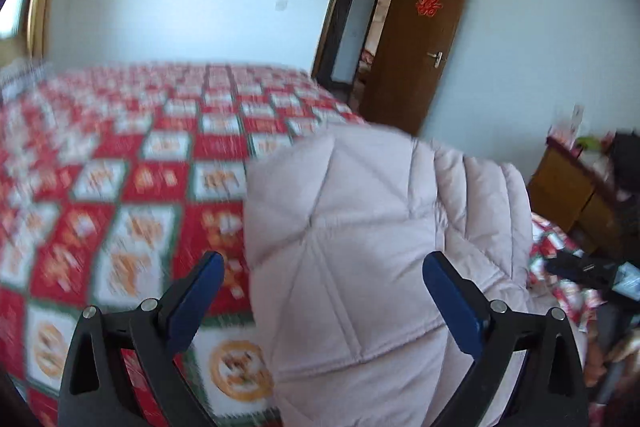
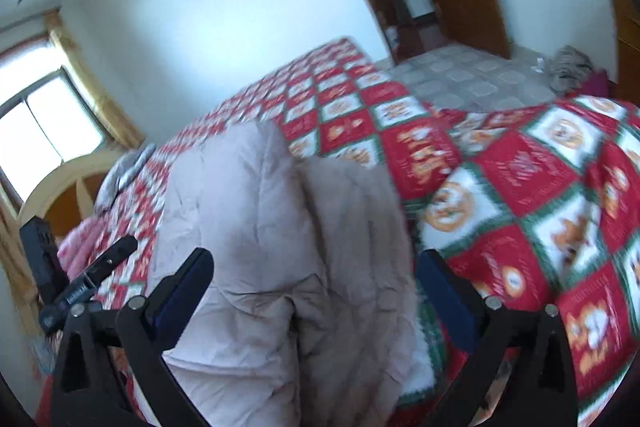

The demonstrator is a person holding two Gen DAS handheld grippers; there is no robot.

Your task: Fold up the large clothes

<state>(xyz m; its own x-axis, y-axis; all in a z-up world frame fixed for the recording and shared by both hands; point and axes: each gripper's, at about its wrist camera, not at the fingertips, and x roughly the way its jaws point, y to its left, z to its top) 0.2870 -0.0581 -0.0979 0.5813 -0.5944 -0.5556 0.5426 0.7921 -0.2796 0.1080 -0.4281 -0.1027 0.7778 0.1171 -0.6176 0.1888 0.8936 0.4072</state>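
- Pale pink quilted fabric fills the middle of both views: a puffy padded jacket [image 1: 360,247] lies bundled on the bed [image 1: 120,167], near the bed's front edge.
- In the left wrist view the jacket sits toward the bed's right side, its stitched panels running in slanted lines, with a ribbed section rising behind it.
- The left gripper [image 1: 324,299] hangs just above the jacket with its jaws spread wide; the blue pads [image 1: 196,299] stand clear on either side and do not press the cloth.
- The right gripper [image 2: 316,291] likewise has its jaws wide apart, with the jacket [image 2: 260,247] between them but not pinched; a fold of the fabric rises in a hump ahead of it.
- A red, white and green checked bedspread [image 2: 520,187] covers the bed and drapes over its corner in the right wrist view.
- In the right wrist view, part of the left gripper's black body shows at the left edge, above the bedspread.
- A brown wooden door [image 1: 416,47] stands open behind the bed, with a red paper cutting [image 1: 428,2] stuck on it.
- A wooden cabinet [image 1: 568,191] stands at the right in the left wrist view, with small things on top too blurred to tell.
- A bright window [image 2: 48,123] with yellowish curtains lies beyond the head of the bed.
- Both pictures are smeared by motion, so fine detail is unclear.
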